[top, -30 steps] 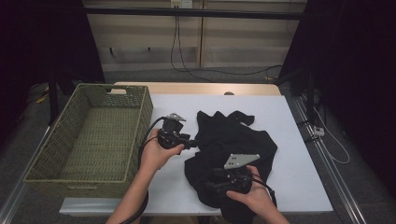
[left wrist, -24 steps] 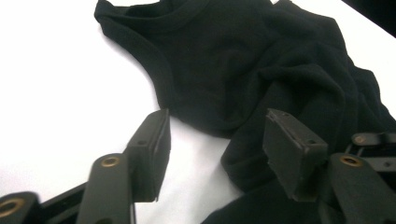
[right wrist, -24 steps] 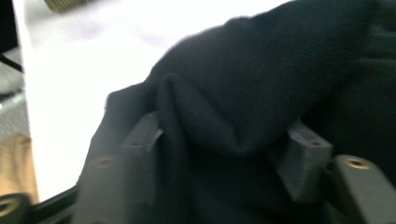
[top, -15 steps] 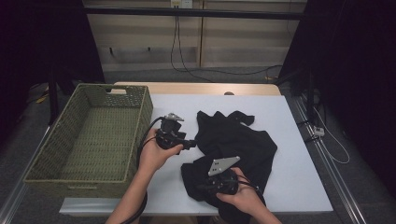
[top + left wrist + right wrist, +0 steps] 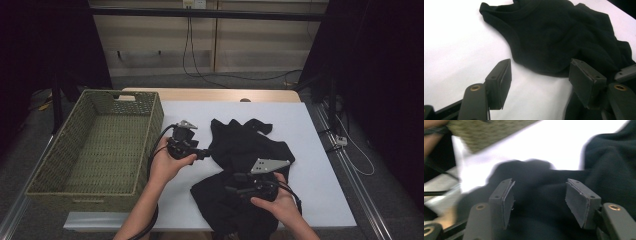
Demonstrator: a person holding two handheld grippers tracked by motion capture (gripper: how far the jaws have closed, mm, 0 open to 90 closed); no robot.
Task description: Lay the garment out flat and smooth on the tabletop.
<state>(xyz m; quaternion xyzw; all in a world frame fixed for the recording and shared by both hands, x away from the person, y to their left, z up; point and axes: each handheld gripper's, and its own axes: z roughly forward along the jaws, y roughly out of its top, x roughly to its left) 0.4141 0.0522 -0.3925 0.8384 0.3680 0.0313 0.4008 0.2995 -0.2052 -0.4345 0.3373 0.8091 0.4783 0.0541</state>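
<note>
The crumpled black cloth garment (image 5: 250, 165) lies under the right claw (image 5: 231, 189) and just beside the left claw (image 5: 205, 153). Both have just been opening, nothing held. Pinch one thick fold firmly.

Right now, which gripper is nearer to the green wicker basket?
Left. The left gripper sits beside the basket's right wall, over bare table, jaws open toward the black garment. The right gripper is farther off, over the garment's near part.
</note>
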